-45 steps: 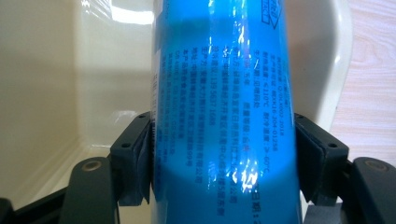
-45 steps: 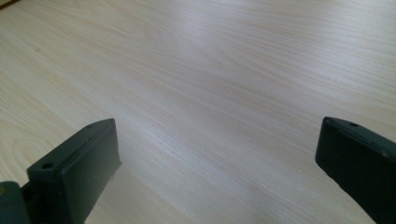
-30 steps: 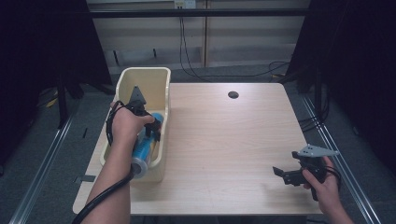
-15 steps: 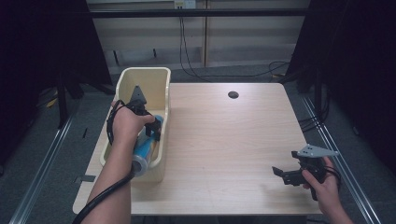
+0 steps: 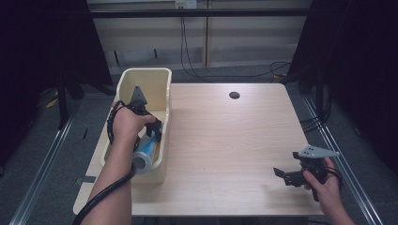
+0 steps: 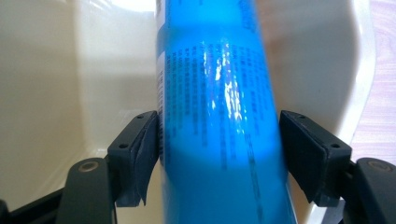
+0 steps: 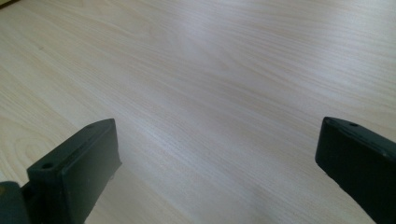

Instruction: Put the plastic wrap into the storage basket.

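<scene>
A blue bottle (image 5: 146, 151) with a silver end lies lengthwise in the cream plastic bin (image 5: 165, 86) at the table's left side. My left gripper (image 5: 154, 130) reaches down into the bin and is shut on the bottle. In the left gripper view the blue bottle (image 6: 219, 121) runs upright between the two black pads (image 6: 135, 154), which sit against its sides. Over the table's near right corner my right gripper (image 5: 283, 176) is held low with its jaws wide apart. In the right gripper view, bare wood shows between that gripper's (image 7: 219, 163) jaws.
The light wooden table (image 5: 225, 140) has a round cable hole (image 5: 234, 95) near its far edge. The bin hangs slightly over the left edge. Cables trail on the floor behind the table, and metal rails run along both sides.
</scene>
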Available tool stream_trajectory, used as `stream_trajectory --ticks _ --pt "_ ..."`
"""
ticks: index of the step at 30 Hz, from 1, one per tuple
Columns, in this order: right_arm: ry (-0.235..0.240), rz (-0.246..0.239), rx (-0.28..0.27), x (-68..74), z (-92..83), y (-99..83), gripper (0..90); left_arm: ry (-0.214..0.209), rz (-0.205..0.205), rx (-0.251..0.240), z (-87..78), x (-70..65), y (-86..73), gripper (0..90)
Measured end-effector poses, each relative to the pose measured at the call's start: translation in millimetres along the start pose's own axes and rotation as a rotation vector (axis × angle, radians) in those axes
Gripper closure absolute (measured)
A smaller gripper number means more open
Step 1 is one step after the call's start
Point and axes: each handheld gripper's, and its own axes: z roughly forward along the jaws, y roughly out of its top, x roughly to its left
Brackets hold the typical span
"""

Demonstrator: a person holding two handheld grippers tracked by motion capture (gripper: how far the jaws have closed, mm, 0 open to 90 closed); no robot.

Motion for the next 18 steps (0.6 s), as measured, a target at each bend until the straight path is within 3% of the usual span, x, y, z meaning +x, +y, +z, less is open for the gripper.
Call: stream_trajectory --ticks 2,3,6,8,18 --pt "-0.001 0.001 -0.002 0.1 0.1 0.1 0.0 -0.006 0.0 -0.007 -2.5 0.2 -0.4 31.9" --pt "-0.001 0.001 -0.002 0.1 0.1 0.1 0.0 -0.012 0.021 -0.003 -6.0 0.7 -0.8 31.9" --pt "0.007 0.0 0.003 0.2 0.4 0.2 0.0 -0.008 0.0 -0.055 -14.6 -0.9 -2.7 36.3" --pt "0.007 -0.002 0.002 0.7 1.0 0.4 0.0 -0.029 -0.004 -0.052 -20.6 -0.8 -4.3 41.0" --pt "0.005 -0.005 0.001 1.6 0.3 0.4 0.0 -0.041 0.013 -0.119 -39.6 1.4 -9.4 28.8"
